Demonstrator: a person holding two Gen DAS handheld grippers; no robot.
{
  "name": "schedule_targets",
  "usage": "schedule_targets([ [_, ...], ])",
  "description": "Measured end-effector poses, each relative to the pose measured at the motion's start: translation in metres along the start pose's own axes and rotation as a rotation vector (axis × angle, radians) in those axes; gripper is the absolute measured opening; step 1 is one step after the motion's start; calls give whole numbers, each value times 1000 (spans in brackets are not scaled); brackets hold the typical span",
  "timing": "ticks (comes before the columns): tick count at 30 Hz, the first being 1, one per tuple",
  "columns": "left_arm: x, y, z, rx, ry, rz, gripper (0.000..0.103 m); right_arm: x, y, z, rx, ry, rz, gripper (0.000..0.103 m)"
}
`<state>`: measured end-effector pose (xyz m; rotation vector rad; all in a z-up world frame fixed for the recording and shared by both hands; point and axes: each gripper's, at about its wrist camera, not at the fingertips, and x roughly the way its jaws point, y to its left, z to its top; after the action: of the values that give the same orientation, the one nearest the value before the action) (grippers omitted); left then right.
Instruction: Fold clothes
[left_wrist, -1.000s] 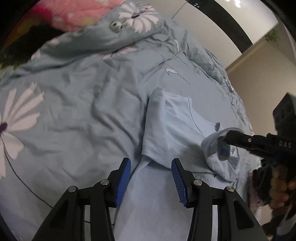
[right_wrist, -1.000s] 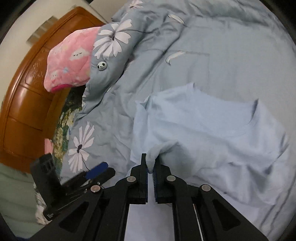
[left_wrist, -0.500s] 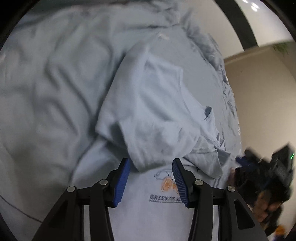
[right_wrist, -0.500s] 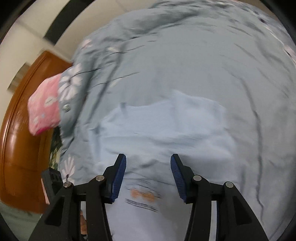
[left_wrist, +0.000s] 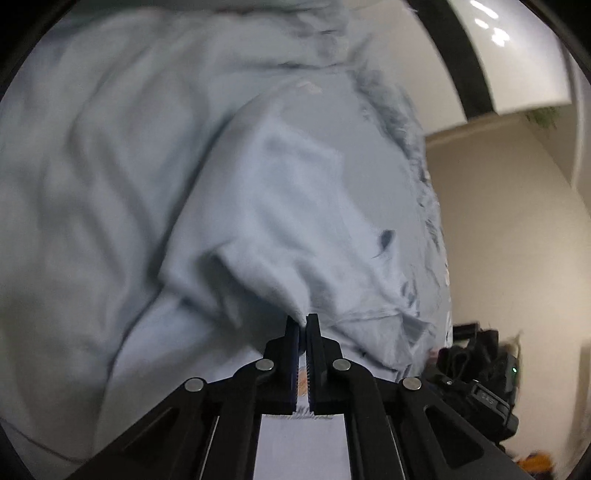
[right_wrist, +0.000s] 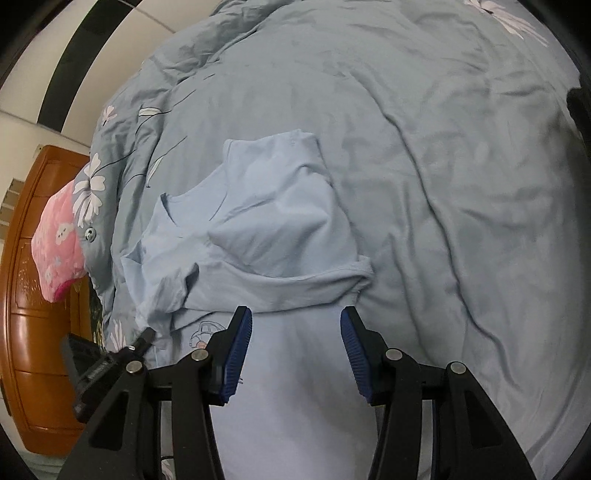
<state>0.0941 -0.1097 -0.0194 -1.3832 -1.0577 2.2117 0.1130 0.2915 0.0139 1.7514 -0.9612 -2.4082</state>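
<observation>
My left gripper (left_wrist: 303, 320) has its jaws pinched together on a fold of the light blue T-shirt (right_wrist: 273, 218). My right gripper (right_wrist: 295, 343) hangs with jaws spread wide, holding nothing, above the shirt's lower part. The shirt lies rumpled on the flowered bedspread (right_wrist: 443, 166), a pink pillow (right_wrist: 55, 240) at the left edge.

Motion blur softens the left wrist view; the print on the light blue T-shirt (left_wrist: 295, 229) is unreadable behind the left claw (left_wrist: 303, 325), and the shirt's hem runs off the bottom edge.
</observation>
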Motion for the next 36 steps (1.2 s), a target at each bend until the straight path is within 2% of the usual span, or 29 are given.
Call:
schedule_targets([
  [3, -23, -34, 39, 164, -55, -22, 3, -5, -1, 3, 5, -22, 0, 51],
  [5, -44, -56, 55, 279, -106, -55, 3, -10, 0, 6, 4, -47, 4, 51],
  [7, -56, -66, 55, 373, -115, -13, 3, -13, 0, 6, -3, -64, 3, 51],
  [8, -54, -61, 52, 393, -89, 31, 3, -13, 0, 7, -6, -68, -1, 51],
  [12, -23, -5, 32, 358, 80, 211, 3, -9, -3, 16, 0, -76, -25, 51],
  [14, -12, 13, 26, 350, 114, 258, 3, -9, 0, 29, -27, -104, -50, 51],
  [17, -12, 22, 25, 310, 97, 244, 3, -5, 5, 52, -63, -134, -77, 51],
  [24, -23, 17, 28, 303, 75, 221, 3, 29, 6, 101, -20, -94, -119, 51],
  [25, -24, 16, 29, 306, 72, 219, 3, 32, 7, 104, -17, -92, -136, 49],
  [26, -25, 15, 31, 310, 69, 218, 4, 34, 8, 106, -13, -90, -153, 35],
  [27, -26, 14, 31, 314, 66, 217, 4, 36, 9, 109, -12, -84, -157, 12],
  [28, -27, 12, 32, 320, 61, 215, 4, 38, 11, 110, -18, -72, -156, 5],
  [30, -29, 6, 32, 340, 44, 211, 4, 39, 17, 111, -52, -56, -168, 2],
  [33, -43, -12, 36, 414, -23, 198, 3, 13, 20, 119, -72, -145, -132, 2],
  [35, -48, -20, 38, 463, -58, 225, 3, -1, 17, 124, -72, -198, -116, 2],
  [36, -46, -20, 40, 477, -55, 249, 3, 2, 11, 126, -58, -192, -130, 2],
])
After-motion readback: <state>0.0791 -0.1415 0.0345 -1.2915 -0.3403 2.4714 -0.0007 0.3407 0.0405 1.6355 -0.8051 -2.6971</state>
